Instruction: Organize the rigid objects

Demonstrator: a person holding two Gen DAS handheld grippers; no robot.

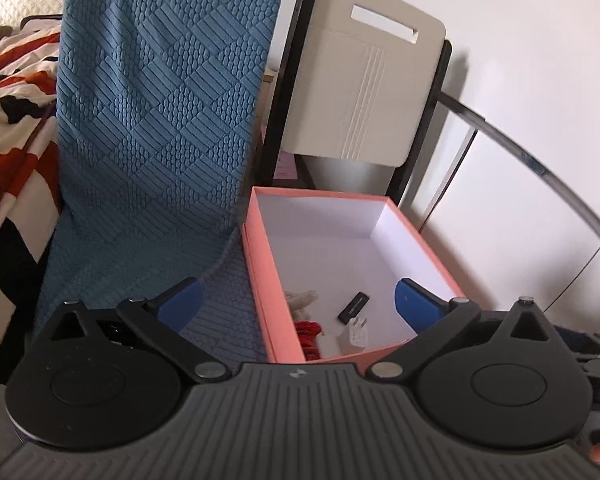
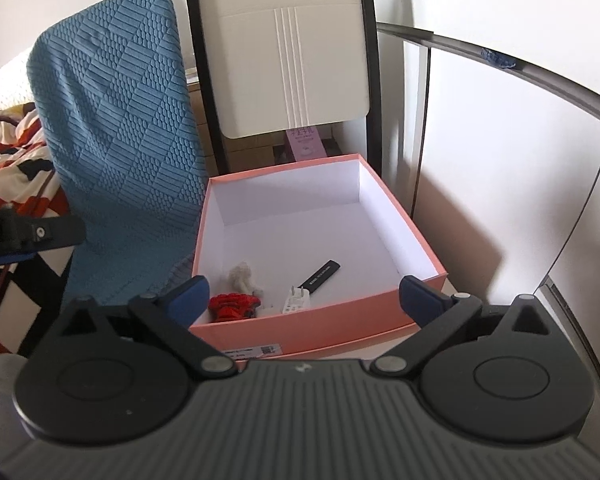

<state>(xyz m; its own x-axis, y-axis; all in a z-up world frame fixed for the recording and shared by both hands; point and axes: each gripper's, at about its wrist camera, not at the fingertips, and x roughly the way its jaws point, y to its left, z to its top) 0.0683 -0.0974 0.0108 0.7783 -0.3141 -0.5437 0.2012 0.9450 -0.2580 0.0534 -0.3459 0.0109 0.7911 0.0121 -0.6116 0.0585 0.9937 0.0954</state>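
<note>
A pink box (image 1: 262, 276) (image 2: 320, 332) with a white inside stands open beside a blue chair. In its near end lie a black stick (image 1: 354, 307) (image 2: 320, 275), a white plug adapter (image 1: 355, 337) (image 2: 297, 301), a red knitted item (image 1: 309, 334) (image 2: 233, 306) and a beige knitted item (image 1: 302, 299) (image 2: 242, 276). My left gripper (image 1: 298, 306) is open and empty, held over the box's near end. My right gripper (image 2: 304, 296) is open and empty, just in front of the box's near wall.
A blue textured chair (image 1: 160, 120) (image 2: 116, 132) stands left of the box. A white folded chair with a black frame (image 1: 360, 88) (image 2: 288, 56) leans behind it. A patterned blanket (image 1: 12, 112) lies far left. A white wall and metal rail (image 2: 500, 64) are right.
</note>
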